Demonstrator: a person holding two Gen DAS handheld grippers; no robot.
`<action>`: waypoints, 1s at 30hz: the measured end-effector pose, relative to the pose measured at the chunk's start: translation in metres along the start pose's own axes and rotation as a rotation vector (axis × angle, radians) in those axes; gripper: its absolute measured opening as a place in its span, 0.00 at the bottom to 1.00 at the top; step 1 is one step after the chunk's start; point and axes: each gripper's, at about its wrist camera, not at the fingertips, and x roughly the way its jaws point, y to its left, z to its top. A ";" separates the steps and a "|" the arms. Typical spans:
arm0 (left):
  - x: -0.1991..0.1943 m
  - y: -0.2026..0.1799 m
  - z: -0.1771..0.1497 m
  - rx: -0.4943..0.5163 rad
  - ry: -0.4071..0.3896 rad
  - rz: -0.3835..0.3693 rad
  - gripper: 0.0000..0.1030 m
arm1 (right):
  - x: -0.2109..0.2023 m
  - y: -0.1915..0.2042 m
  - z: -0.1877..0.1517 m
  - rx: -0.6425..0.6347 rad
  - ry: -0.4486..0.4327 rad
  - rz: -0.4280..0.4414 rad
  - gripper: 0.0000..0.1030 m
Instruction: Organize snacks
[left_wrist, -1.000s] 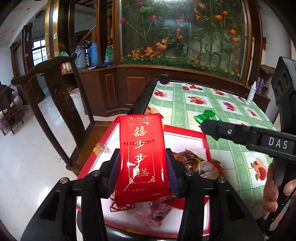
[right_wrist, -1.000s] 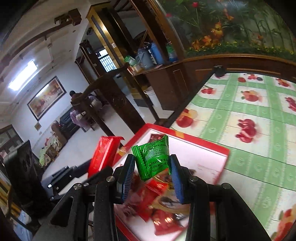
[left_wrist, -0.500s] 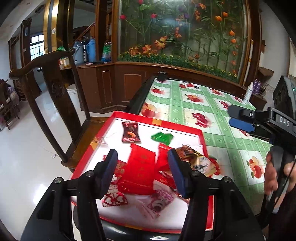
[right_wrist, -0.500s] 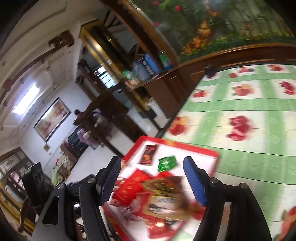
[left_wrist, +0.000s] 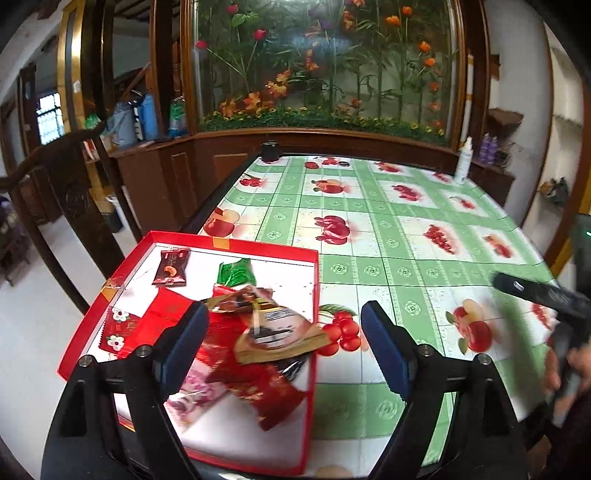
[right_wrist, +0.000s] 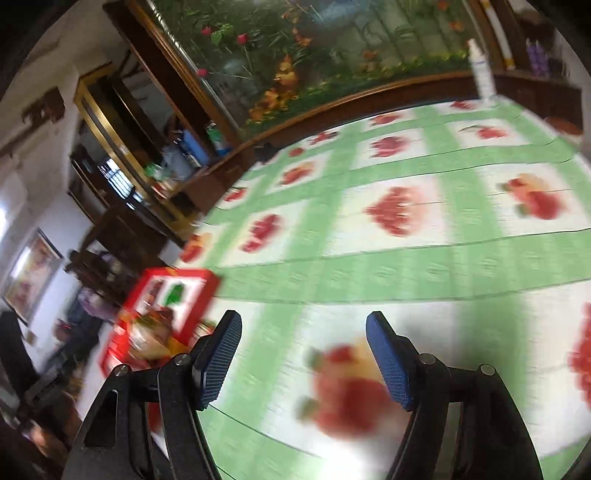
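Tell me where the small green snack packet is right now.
In the left wrist view, the green snack packet lies in the far part of the red tray, just right of the dark brown packet, beyond the snack pile.

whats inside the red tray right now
The red tray holds a dark cashew packet, a green packet and a pile of red wrappers; anything under the pile is hidden.

Home dining room: oilcloth table (left_wrist: 388, 236), wooden chair (left_wrist: 74, 192)

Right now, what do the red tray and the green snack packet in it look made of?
Red tray: likely glossy cardboard, judging by its thin straight walls and white inner face. Green snack packet: shiny foil or plastic film, creased and catching light.
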 end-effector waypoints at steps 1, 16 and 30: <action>0.003 -0.008 0.000 0.014 0.009 0.026 0.82 | -0.008 -0.003 -0.005 -0.030 -0.009 -0.023 0.71; -0.018 -0.043 -0.012 0.036 -0.121 0.187 0.83 | -0.085 0.051 -0.069 -0.233 -0.391 -0.065 1.00; -0.025 -0.020 -0.023 -0.047 -0.086 0.205 0.83 | -0.079 0.080 -0.081 -0.273 -0.330 -0.028 1.00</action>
